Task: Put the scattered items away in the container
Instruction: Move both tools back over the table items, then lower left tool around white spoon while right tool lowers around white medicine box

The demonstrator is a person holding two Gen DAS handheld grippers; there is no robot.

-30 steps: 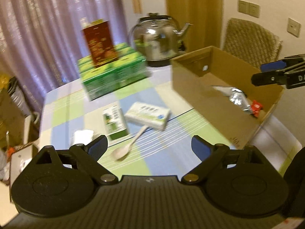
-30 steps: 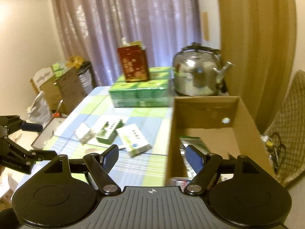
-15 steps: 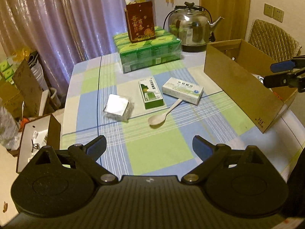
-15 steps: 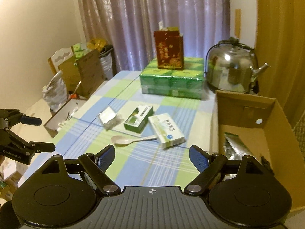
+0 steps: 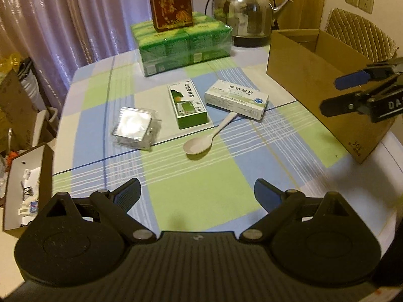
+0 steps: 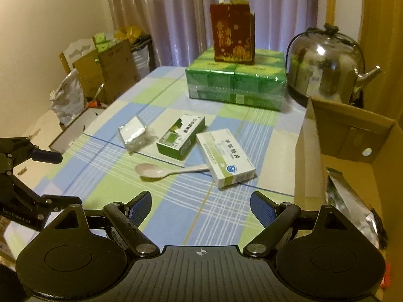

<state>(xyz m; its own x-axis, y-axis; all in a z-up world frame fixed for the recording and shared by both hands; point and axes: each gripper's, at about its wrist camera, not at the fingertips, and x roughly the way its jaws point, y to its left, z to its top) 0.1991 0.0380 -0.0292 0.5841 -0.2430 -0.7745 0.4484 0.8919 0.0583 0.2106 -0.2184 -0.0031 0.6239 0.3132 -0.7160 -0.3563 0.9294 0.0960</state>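
On the checked tablecloth lie a white spoon (image 5: 201,144) (image 6: 161,171), a green carton (image 5: 187,107) (image 6: 180,136), a white medicine box (image 5: 236,99) (image 6: 226,161) and a foil packet (image 5: 134,127) (image 6: 134,133). The open cardboard box (image 5: 314,75) (image 6: 309,156) stands at the table's right, with a silver pouch (image 6: 347,201) inside. My left gripper (image 5: 196,191) (image 6: 63,178) hangs open and empty over the near left of the table. My right gripper (image 6: 201,202) (image 5: 337,91) is open and empty beside the box's near wall.
A stack of green tissue packs (image 5: 183,42) with a dark red box (image 5: 172,2) on top stands at the back, beside a steel kettle (image 5: 244,12). A chair (image 5: 360,35) is behind the cardboard box. Open cartons (image 5: 25,183) sit on the floor at the left.
Both grippers have swung left from the cardboard box toward the scattered items, which now sit centred in both views. Both stayed open and empty.
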